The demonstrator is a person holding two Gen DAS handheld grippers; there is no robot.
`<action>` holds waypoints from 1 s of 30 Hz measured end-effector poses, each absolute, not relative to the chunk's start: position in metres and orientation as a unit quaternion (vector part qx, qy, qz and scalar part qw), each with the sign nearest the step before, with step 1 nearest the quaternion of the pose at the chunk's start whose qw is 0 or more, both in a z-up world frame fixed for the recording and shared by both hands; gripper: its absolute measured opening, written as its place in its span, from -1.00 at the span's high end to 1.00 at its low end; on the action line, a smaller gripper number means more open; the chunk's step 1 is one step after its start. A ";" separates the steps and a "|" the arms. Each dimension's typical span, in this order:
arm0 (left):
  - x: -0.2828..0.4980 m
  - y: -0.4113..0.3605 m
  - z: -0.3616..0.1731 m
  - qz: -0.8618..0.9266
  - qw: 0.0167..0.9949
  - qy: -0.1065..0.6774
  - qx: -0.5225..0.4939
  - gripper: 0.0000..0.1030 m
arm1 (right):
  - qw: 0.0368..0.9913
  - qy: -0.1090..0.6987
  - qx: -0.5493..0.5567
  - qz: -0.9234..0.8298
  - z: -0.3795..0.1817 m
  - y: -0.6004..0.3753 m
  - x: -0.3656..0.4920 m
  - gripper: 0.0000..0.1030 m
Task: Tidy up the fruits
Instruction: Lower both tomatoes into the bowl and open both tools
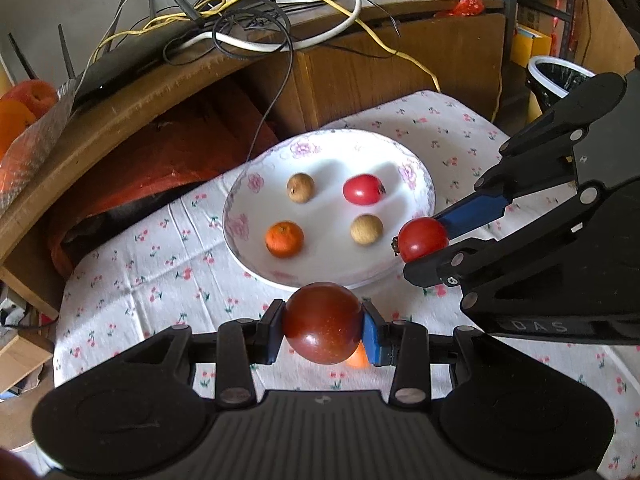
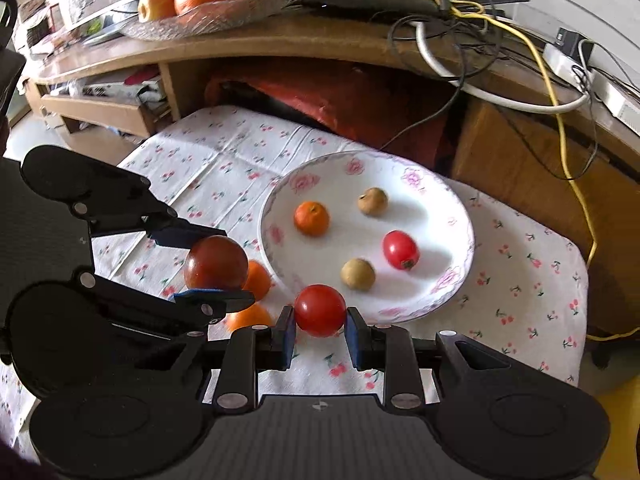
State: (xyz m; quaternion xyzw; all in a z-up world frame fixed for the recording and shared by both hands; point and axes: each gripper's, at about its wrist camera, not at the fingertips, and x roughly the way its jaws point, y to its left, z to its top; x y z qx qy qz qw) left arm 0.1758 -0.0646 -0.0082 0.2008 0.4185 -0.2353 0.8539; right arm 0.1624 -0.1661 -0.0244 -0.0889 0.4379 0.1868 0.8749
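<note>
The left gripper (image 1: 322, 330) pinches a dark red round plum (image 1: 322, 323) just before the white flower-rimmed plate (image 1: 256, 220). The right gripper (image 2: 320, 326) clamps a bright red tomato (image 2: 320, 310) at the plate's near rim. 4 small fruits lie inside; 2 small oranges (image 2: 256, 278) rest on the cherry-print cloth (image 2: 224, 152).

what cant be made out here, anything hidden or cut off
- Orange fruit on the cloth: left wrist view, mostly hidden behind the dark red fruit in the left gripper.
- Two oranges in right wrist view: partly covered by the left gripper's fingers.
- Fruit tray on the shelf: top cut off by the frame edge.
</note>
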 end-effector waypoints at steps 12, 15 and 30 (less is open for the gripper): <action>0.198 -0.082 -0.012 -0.238 0.858 0.415 0.189 0.09 | 0.886 0.422 -0.083 0.174 -0.022 -0.171 0.186 0.57; 0.204 -0.080 -0.017 -0.230 0.858 0.419 0.186 0.09 | 0.885 0.426 -0.083 0.169 -0.026 -0.173 0.192 0.57; 0.226 -0.080 -0.031 -0.221 0.858 0.429 0.174 0.08 | 0.885 0.429 -0.081 0.160 -0.041 -0.176 0.218 0.56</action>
